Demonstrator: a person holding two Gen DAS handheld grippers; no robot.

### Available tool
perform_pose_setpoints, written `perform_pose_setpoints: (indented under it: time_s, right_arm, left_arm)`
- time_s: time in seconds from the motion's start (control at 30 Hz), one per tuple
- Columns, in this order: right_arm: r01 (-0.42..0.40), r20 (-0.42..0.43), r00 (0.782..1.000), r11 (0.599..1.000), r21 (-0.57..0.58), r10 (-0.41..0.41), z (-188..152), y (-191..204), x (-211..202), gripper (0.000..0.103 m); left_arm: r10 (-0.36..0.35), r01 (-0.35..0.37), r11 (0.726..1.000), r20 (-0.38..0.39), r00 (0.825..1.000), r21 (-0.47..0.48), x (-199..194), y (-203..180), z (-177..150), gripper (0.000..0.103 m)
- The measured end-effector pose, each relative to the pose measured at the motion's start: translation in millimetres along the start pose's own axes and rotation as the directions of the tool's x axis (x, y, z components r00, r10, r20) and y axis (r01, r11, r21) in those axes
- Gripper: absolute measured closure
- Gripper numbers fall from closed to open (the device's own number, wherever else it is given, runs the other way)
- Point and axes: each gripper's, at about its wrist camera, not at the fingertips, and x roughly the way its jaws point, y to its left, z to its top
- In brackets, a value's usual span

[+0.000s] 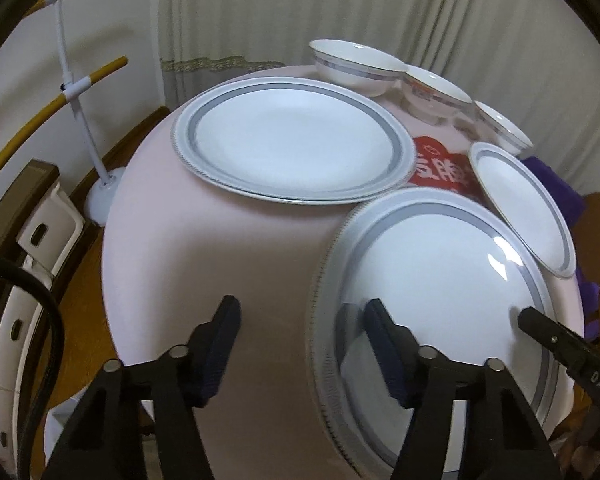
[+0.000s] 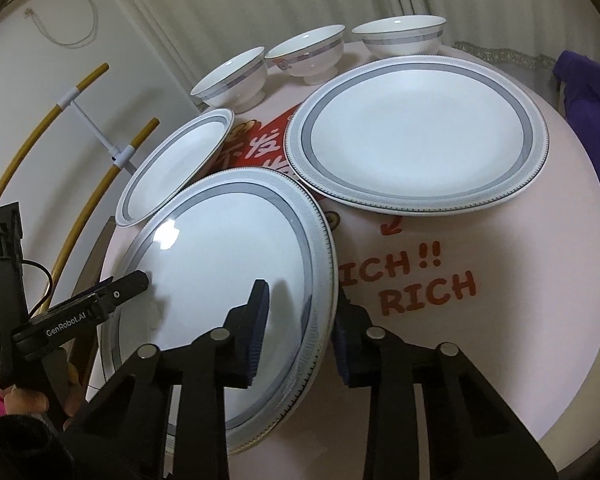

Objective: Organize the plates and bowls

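Left wrist view, left to right. Off the table's left edge: a white plastic stool [image 1: 40, 240] and a white stand with yellow-tipped arms [image 1: 80, 120], both clear of the round pink table [image 1: 220, 248]. The bare cloth at near left gives open room.

The left gripper [image 1: 304, 340] is released. It straddles the left rim of the near plate [image 1: 440, 272], one pad over cloth and one over the plate, and neither presses.

The large plate [image 1: 292, 140] sits behind, just beside the near plate's far rim. Three bowls [image 1: 356, 64] [image 1: 436, 92] [image 1: 500, 128] line the far edge.

The small plate [image 1: 528, 208] crowds the near plate's far right rim; we cannot tell whether they touch. A purple cloth [image 1: 568, 196] lies beyond the right edge.

The right gripper [image 2: 302, 332] brackets the opposite rim closely. We cannot tell whether it is clamped.
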Motion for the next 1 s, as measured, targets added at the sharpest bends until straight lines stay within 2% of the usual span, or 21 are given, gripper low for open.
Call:
perform_pose_setpoints:
  time_s: [0.07,0.17,0.33,0.53,0.77,1.0]
  right_arm:
    - [-0.005,0.001,1.0,1.0,0.009,0.005,0,-3,0,0.082]
    - [-0.019,0.002,1.0,1.0,0.022,0.019,-1,-6,0,0.085]
    - [-0.033,0.001,0.999,0.999,0.027,0.033,-1,-8,0,0.086]
    - [-0.029,0.003,1.0,0.999,0.033,0.029,-1,-8,-1,0.086]
    - [0.026,0.009,1.0,1.0,0.005,-0.026,-3,0,-4,0.083]
    - [0.035,0.021,0.999,0.999,0.012,-0.036,-5,-1,-8,0.083]
  left_arm:
    - [0.005,-0.005,1.0,0.002,1.0,0.017,0,-4,-2,0.05]
    - [-0.024,0.024,0.999,-0.002,1.0,0.025,0,-7,-3,0.063]
    - [-0.016,0.015,0.998,0.006,1.0,0.054,-1,-13,-5,0.068]
    - [0.0,0.0,0.999,0.011,1.0,0.042,-4,-13,-4,0.075]
    - [0.0,0.0,0.999,0.014,1.0,0.041,-5,-12,-5,0.076]
    - [0.003,-0.005,0.998,0.021,1.0,0.063,-5,-15,-7,0.075]
